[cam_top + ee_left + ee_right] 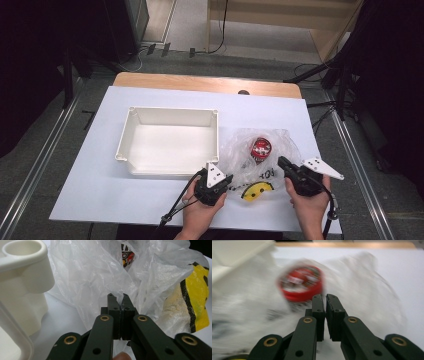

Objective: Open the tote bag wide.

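bag: clear plastic bag [260, 152] lay crumpled on the desk [165, 197], just right of the white bin [170, 142], near the person's edge. Yellow-and-black print [256, 190] sat on its near part.
contents: red-lidded can [260, 148] stood upright inside the bag, lid up, seen through the film.
left gripper: left gripper [121, 305] had its fingers [113, 307] pressed together on a fold of the bag's near-left edge; film came out between the tips. Judged: pinned there to anchor the bag so the mouth could be worked open.
right gripper: right gripper [325, 300] had its fingers [319, 305] all but closed, thin slit between them, nothing seen in it. Tips sat at the bag's right side, aimed at the can. View was motion-blurred. Contact with the film: couldn't tell.
left hand: came in from the bottom edge, gripper angled up-right, low over the desk, beside the bin's near-right corner.
right hand: came in at bottom right, gripper angled up-left toward the can.
bin: sat open-topped, nothing in it. Judged: likely the drop point for the can.
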`<state>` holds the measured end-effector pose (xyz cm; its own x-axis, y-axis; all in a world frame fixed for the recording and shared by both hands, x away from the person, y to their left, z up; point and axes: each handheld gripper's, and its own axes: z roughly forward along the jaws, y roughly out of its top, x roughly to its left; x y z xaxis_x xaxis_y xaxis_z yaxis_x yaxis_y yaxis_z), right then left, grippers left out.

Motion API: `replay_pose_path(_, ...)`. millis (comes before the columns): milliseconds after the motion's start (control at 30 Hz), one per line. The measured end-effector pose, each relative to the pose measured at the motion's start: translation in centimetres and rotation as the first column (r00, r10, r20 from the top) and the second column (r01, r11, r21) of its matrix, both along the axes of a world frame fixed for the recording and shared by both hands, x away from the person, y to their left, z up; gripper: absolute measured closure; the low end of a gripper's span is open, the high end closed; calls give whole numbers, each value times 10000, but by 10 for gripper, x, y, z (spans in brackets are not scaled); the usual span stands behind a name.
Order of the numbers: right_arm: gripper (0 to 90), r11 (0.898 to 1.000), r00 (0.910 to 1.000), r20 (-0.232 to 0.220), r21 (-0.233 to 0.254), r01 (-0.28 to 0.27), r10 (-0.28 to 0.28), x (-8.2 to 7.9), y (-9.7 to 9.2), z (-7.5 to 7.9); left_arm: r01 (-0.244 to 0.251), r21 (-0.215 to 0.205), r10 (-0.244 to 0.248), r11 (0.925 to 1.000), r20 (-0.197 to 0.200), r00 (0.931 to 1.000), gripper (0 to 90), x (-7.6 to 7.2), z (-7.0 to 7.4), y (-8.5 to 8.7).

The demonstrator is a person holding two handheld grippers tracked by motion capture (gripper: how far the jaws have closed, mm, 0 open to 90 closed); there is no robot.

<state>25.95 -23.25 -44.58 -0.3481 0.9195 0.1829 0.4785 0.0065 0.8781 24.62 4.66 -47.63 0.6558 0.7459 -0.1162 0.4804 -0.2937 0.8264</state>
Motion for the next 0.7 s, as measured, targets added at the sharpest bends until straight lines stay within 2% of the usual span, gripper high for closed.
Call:
replay_pose_path(100, 887, 9958, 9956, 212, -33, -910, 911, -2, 31, 5, 1, -39, -1, 10000, 115, 9999, 895, -1, 0, 0)
replay_pose_path(267, 891, 9874, 9873, 191, -182, -1571, 1575, 9, 66, -3, -14, -69, 15, 10000, 118, 9999, 894, -2, 0, 1)
replay_pose_path(367, 896, 9865, 9871, 22, -339, -1600, 1602, 21, 82, -8, -29, -116, 31, 9999, 118, 9999, 894, -1, 0, 1)
replay_pose_path(533, 900, 9886, 9873, -769, -473, -1427, 1389, 42, 101, -26, -14, -86, 15, 10000, 131, 9999, 889, -1, 0, 1)
replay_pose_path(633, 900, 9887, 9848, -1272, -775, -1287, 1182, 51, 105, -38, -21, -133, 23, 9999, 94, 10000, 886, -1, 0, 1)
replay_pose_path(700, 900, 9900, 9819, -1564, -740, -1200, 1073, 53, 104, -40, -21, -121, 23, 9999, 131, 9999, 885, -2, 0, 1)
